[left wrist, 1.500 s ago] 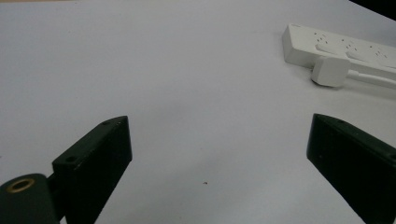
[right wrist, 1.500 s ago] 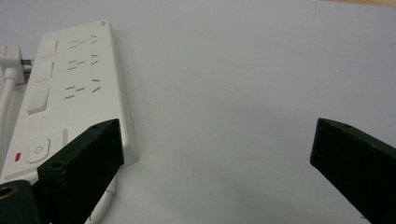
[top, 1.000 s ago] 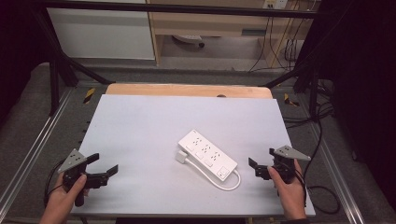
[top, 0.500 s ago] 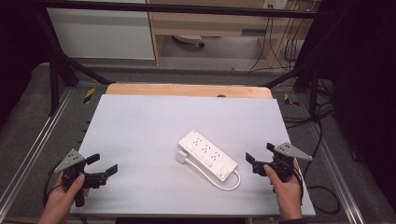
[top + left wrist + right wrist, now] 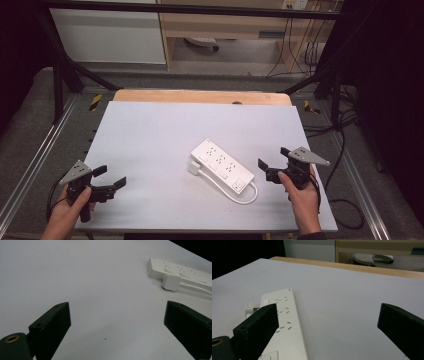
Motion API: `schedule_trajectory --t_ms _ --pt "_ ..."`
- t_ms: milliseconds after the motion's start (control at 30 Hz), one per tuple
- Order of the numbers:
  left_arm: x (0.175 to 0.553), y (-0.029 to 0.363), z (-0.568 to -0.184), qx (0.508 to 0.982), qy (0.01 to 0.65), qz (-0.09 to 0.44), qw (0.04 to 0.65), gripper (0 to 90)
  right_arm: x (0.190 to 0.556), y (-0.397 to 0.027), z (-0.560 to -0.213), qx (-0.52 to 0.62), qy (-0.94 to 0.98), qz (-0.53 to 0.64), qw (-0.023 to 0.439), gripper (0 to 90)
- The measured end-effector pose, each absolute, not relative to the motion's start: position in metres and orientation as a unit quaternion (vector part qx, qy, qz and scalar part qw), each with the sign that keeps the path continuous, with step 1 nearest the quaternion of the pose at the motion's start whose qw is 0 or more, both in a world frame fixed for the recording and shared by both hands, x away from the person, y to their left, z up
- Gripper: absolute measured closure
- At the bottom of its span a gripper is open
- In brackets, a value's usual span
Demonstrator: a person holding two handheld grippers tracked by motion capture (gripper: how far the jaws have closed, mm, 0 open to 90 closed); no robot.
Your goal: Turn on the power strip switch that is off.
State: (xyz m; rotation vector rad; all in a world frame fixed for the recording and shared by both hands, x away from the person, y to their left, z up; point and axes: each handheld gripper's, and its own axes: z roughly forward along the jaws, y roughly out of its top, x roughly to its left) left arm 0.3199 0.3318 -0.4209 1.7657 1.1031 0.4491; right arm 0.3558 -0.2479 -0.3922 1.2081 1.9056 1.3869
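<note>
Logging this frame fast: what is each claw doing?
Left claw: open, holding nothing.
Right claw: open, empty, beside the white plastic power strip.

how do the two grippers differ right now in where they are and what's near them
The left gripper is held at the table's near left corner, far from the power strip; the right gripper sits just right of the strip's switch end. In the left gripper view the strip lies far off at upper right; in the right gripper view it lies directly below the jaws. Both are open and hold nothing.
</note>
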Motion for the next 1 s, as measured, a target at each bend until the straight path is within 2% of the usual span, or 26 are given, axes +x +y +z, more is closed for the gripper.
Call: schedule_trajectory --t_ms 467,633,1000 --pt "0.320 0.330 -0.422 0.731 0.449 0.183 0.481 7.4 0.360 -0.234 -0.392 0.429 0.709 0.505 0.241 4.3" --pt "0.320 0.329 -0.422 0.733 0.447 0.182 0.480 7.5 0.358 -0.232 -0.391 0.423 0.712 0.508 0.238 8.4" --pt "0.320 0.330 -0.423 0.733 0.447 0.182 0.479 7.5 0.359 -0.229 -0.387 0.419 0.710 0.515 0.236 9.2"
